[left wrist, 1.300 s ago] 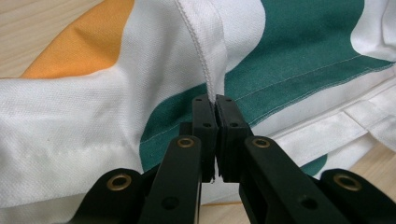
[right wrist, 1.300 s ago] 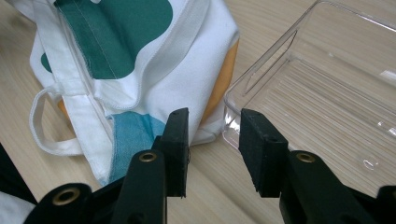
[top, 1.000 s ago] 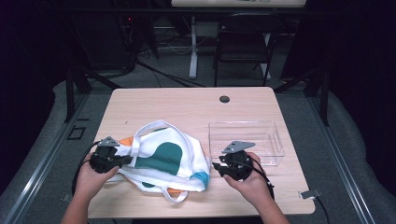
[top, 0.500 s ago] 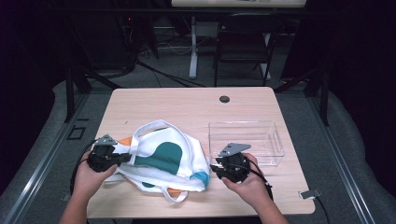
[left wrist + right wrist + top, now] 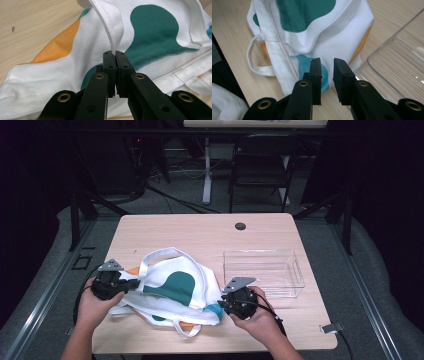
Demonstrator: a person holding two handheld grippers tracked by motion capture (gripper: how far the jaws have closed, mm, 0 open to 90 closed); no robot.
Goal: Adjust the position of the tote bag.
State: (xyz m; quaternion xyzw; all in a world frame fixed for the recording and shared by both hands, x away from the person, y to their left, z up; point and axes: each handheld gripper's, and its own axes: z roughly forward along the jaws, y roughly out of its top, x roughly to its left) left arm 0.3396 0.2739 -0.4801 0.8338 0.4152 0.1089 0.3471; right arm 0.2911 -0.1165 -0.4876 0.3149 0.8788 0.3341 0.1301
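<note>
A white tote bag [image 5: 175, 287] with teal and orange patches lies crumpled on the wooden table [image 5: 200, 232]. At the bag's left end my left gripper [image 5: 132, 284] is shut on a white hemmed strap [image 5: 110, 22], which is pinched between the jaw tips [image 5: 115, 53]. My right gripper [image 5: 223, 306] sits at the bag's right corner. Its jaws [image 5: 327, 61] have just been closing and stand a narrow gap apart over the bag [image 5: 312, 32], near a teal patch. The pads do not press on any fabric.
A clear plastic box [image 5: 295, 270] stands to the right of the bag, close behind my right hand, and its corner [image 5: 402, 67] appears in the right gripper view. A round black grommet [image 5: 240, 226] sits at the table's far edge. A chair stands beyond.
My right gripper has edged slightly toward the bag's right corner. The left gripper and the bag have stayed where they were.
</note>
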